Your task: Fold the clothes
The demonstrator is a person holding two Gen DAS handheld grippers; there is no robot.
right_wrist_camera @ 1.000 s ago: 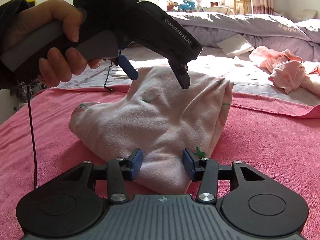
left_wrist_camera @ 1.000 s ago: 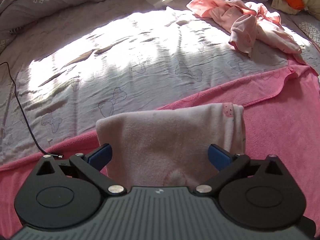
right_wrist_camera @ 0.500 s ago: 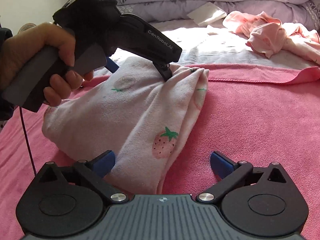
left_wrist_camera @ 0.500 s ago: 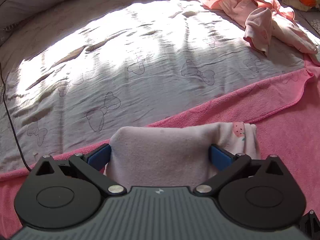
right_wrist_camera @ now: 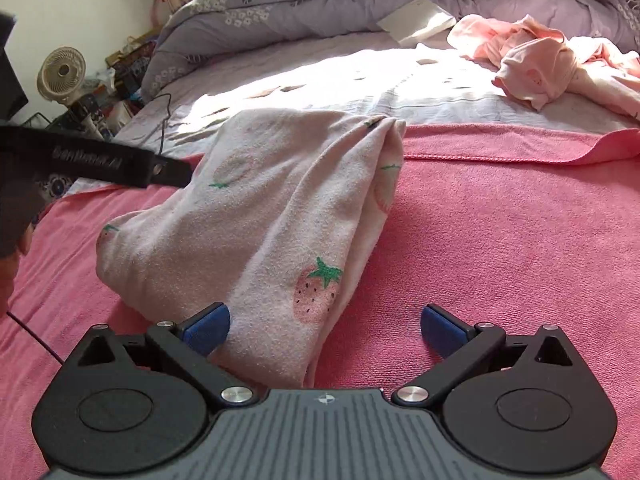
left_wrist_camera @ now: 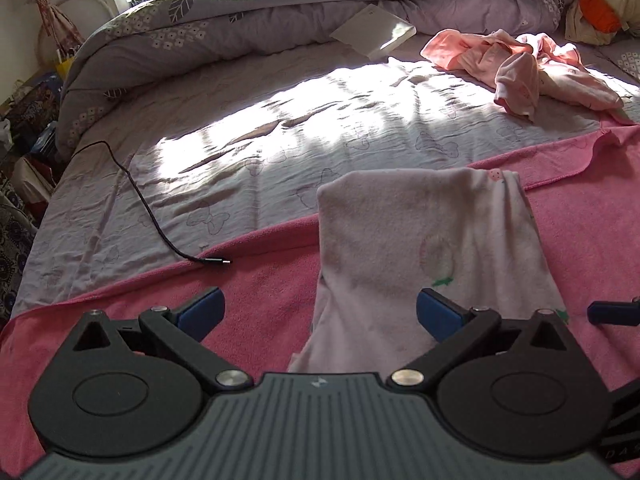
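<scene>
Both hand-held grippers are wide open and hold nothing: the left hand-held gripper (left_wrist_camera: 318,314) and the right hand-held gripper (right_wrist_camera: 326,330), whose jaws have just been opening. Under them is the bed (left_wrist_camera: 280,120), with a pink towel (right_wrist_camera: 500,220) spread on it. On the towel lies the folded strawberry cloth (right_wrist_camera: 260,220). More pink clothes (left_wrist_camera: 520,68) sit far back. A black cable (left_wrist_camera: 160,228) ends at the towel's edge.

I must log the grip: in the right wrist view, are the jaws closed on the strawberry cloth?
No, the right gripper stands wide open, and the strawberry cloth lies loose on the pink towel.
</scene>
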